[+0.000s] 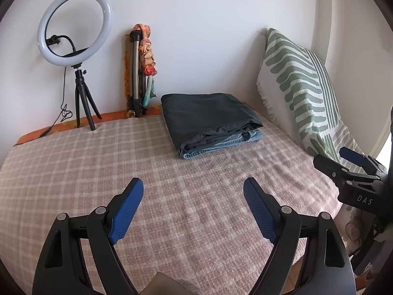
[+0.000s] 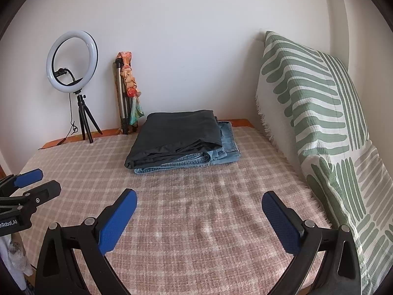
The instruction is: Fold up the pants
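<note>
Both my left tongs (image 1: pixel 192 206) and right tongs (image 2: pixel 199 217) gape apart over the bed (image 1: pixel 73 172); folded pants (image 1: pixel 208 120) lie near its far edge, ring light (image 1: pixel 73 24) at the far-left corner, pillow (image 2: pixel 319 113) along the right edge.

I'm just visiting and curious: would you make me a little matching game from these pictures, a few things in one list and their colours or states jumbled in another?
Things:
1. dark pants
2. jeans
3. ring light
4. left gripper

Descriptions:
A. white, on a small black tripod
B. open, holding nothing
C. folded, on top of the pile
D. light blue, under the pile

Pairs: 1-C, 2-D, 3-A, 4-B
</note>
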